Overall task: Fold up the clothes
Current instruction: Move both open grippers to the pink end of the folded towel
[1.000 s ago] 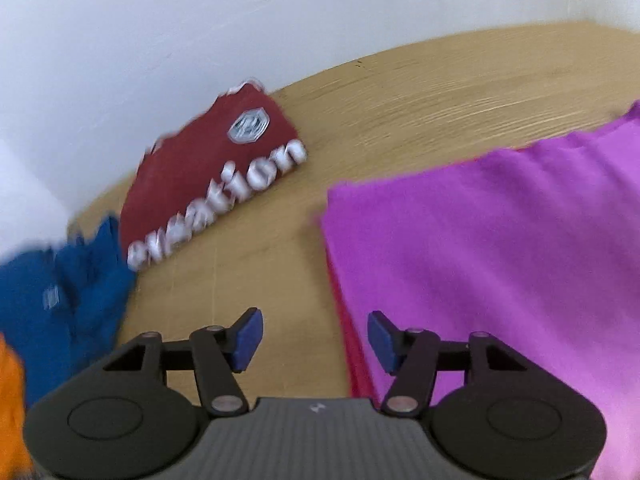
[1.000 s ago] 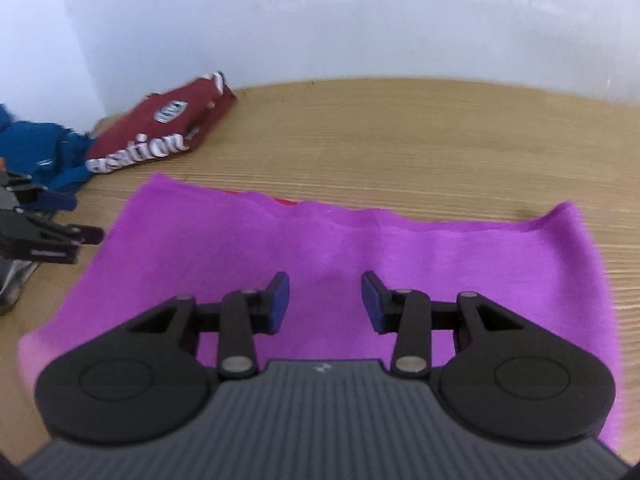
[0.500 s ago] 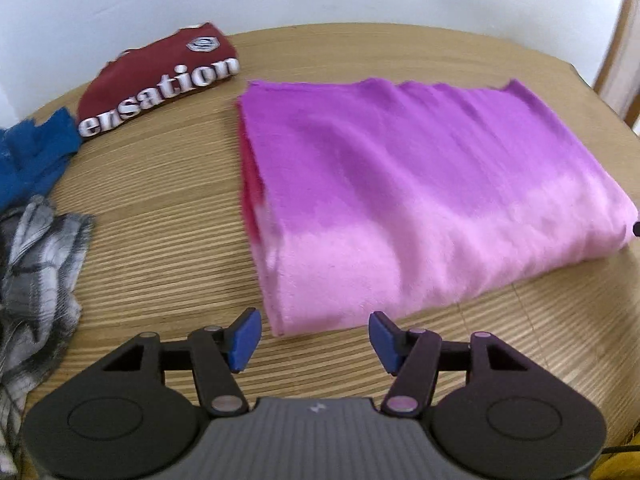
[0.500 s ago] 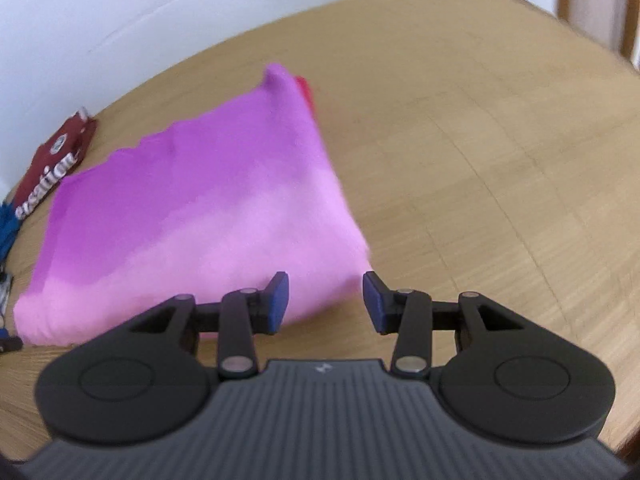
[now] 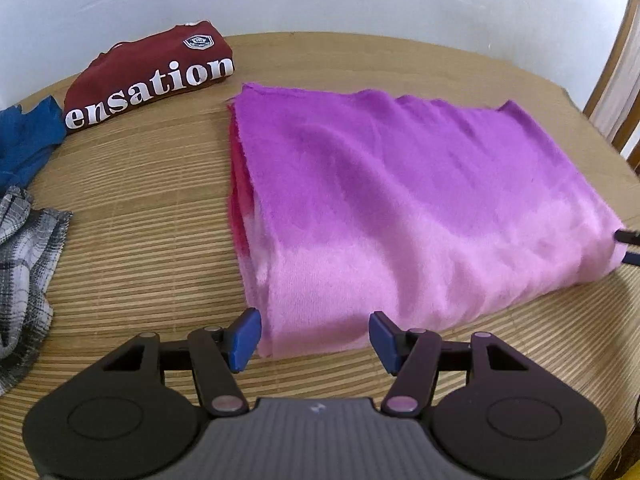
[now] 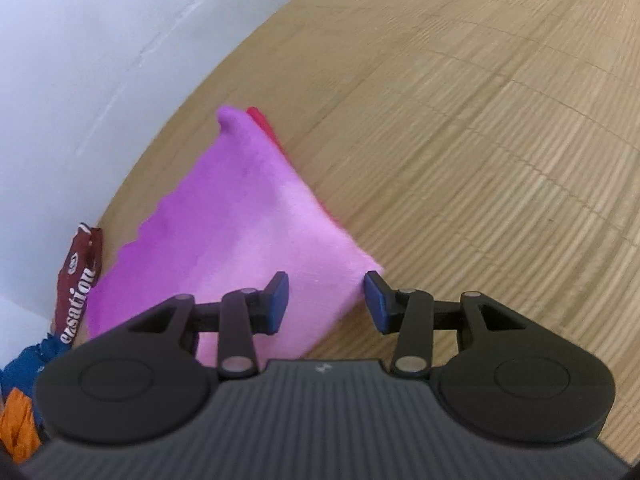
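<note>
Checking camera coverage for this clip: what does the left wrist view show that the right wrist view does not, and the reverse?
Left wrist only: the grey plaid garment, the full near folded edge of the purple cloth, and the left gripper, open at that edge. Right wrist only: an orange garment and the right gripper, open, astride the cloth's near right corner. Both: the purple cloth, maroon shirt, blue garment, wooden table.

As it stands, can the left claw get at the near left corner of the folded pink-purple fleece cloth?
Probably yes. The left claw is open, empty, with the folded pink-purple fleece cloth corner right at its blue pads; only bare wooden table lies between.
</note>
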A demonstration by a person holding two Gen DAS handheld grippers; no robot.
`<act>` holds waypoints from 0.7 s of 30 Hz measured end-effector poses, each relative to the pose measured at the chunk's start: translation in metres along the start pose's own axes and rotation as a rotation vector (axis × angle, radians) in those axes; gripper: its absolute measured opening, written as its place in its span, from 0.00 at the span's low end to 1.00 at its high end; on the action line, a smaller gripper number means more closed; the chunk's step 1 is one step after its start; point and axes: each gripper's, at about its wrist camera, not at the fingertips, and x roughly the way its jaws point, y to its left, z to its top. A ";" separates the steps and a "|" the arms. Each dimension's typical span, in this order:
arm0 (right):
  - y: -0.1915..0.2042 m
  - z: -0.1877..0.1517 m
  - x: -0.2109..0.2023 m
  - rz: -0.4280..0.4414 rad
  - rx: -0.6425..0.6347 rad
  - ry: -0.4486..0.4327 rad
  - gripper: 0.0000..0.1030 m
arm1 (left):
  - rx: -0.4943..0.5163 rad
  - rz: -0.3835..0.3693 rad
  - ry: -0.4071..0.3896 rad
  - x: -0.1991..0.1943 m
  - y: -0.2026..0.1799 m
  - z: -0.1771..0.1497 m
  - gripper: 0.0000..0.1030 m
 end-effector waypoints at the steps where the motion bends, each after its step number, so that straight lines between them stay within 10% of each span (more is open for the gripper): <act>1: 0.003 0.000 0.003 -0.016 -0.020 0.004 0.44 | -0.006 -0.002 -0.002 0.001 0.000 0.001 0.60; 17: 0.018 -0.007 0.018 -0.117 -0.125 -0.041 0.42 | -0.099 0.068 0.046 0.020 0.005 0.001 0.62; 21: 0.028 -0.009 0.026 -0.126 -0.190 -0.047 0.42 | -0.123 0.028 0.028 0.025 0.003 0.006 0.13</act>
